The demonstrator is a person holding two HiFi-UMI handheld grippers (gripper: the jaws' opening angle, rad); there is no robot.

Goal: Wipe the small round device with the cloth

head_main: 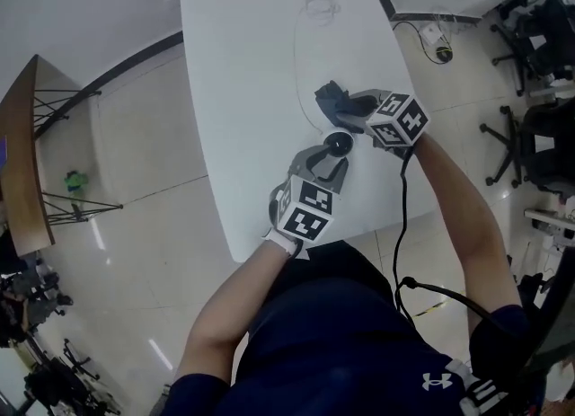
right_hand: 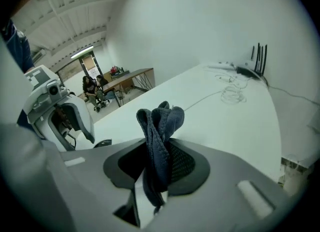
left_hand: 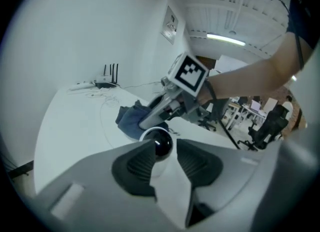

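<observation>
Navy short-sleeved shirt (head_main: 332, 342), small white logo (head_main: 437, 380) at lower right of frame. Left gripper (head_main: 334, 150): grey moulded shell, cube (head_main: 305, 211) of black-and-white square markers, black ribbed pads on the fingers (left_hand: 142, 168). Right gripper (head_main: 347, 109): same grey shell and marker cube (head_main: 399, 120); black cable (head_main: 402, 225) trailing toward lower right.

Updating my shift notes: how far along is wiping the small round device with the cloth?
Done: the right gripper has the bunched dark blue cloth clamped. In hand: the left gripper brackets the small round black-domed white device on the white table. Left: the wiping itself; cloth contact is unclear.
</observation>
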